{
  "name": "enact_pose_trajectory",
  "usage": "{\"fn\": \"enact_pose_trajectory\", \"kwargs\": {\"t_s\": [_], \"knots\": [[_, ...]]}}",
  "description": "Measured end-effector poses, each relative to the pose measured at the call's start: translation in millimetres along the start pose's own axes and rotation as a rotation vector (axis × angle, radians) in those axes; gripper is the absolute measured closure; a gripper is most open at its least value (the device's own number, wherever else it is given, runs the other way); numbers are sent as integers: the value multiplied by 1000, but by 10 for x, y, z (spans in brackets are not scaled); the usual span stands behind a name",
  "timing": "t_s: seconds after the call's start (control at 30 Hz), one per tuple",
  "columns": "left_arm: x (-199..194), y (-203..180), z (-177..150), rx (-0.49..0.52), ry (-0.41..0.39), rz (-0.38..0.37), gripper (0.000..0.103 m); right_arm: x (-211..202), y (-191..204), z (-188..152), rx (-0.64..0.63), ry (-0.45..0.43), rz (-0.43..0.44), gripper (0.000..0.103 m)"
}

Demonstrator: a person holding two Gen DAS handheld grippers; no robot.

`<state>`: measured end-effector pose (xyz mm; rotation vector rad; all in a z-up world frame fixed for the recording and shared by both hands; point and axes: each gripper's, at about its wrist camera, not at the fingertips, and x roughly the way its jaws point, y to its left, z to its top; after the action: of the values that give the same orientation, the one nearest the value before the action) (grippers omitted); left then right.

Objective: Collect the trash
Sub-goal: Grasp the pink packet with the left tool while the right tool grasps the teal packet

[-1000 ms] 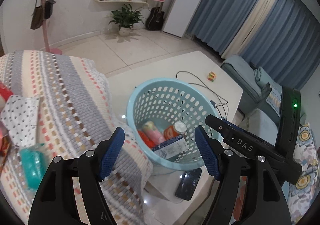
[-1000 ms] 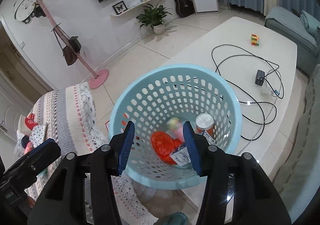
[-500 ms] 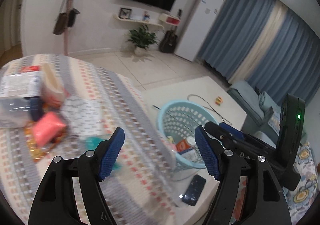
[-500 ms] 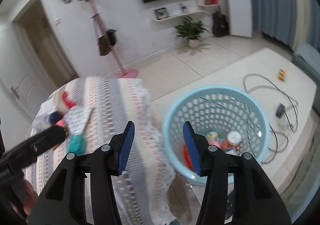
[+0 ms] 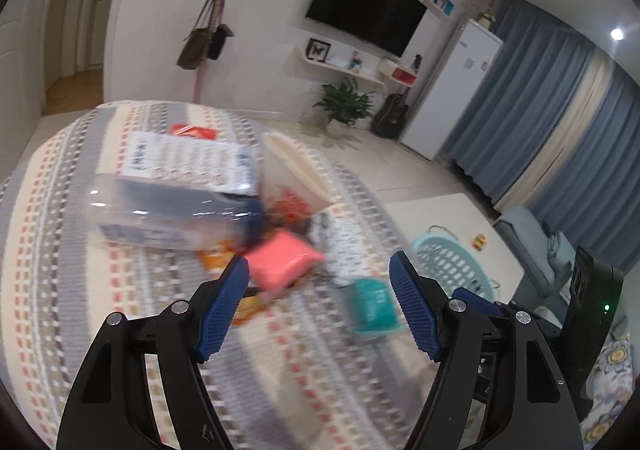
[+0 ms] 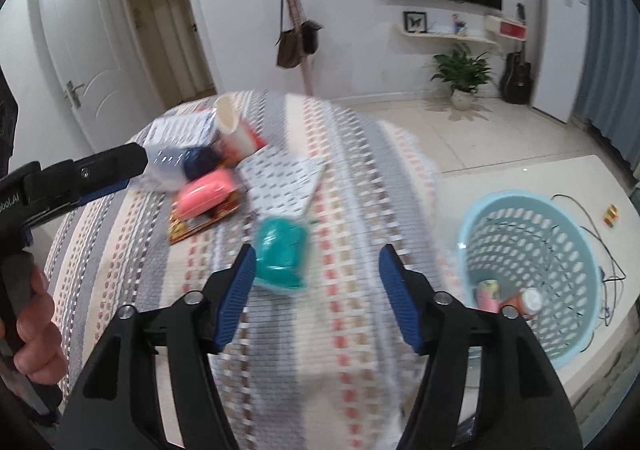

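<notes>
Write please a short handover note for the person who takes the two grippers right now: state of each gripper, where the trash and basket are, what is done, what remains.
Left gripper: open, empty, above the striped cloth.
Right gripper: open, empty, the teal packet just ahead of its left finger.
Blue basket: on the white table, right of the cloth.
Done: some trash already lies in the basket, among it a pink can.
Left: teal packet, pink packet, clear plastic pack, paper cup, other wrappers, all on the cloth.
</notes>
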<state>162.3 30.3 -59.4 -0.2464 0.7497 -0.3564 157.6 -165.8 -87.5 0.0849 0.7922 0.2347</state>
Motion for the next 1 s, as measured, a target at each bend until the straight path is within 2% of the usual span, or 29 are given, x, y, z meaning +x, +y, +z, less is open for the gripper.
{"fn": "enact_pose_trajectory", "kwargs": {"t_s": [0.13,0.23,0.3,0.43,0.7,0.9,1.0], "knots": [[103,190,-23,18,36,33,32,251,120,-22,14,48,10,39],[230,253,-52,57,84,-1,32,379,156,-35,25,71,3,39],[330,257,-43,92,103,14,32,453,176,-37,35,82,-14,39],[520,227,-14,167,137,14,32,504,187,-40,37,83,-40,39],[823,210,58,235,186,19,32,538,175,-17,24,82,-38,40],[901,182,59,246,194,18,34,533,149,-25,24,78,-27,58],[920,144,40,262,197,25,45,533,150,-25,19,77,-21,60]]}}
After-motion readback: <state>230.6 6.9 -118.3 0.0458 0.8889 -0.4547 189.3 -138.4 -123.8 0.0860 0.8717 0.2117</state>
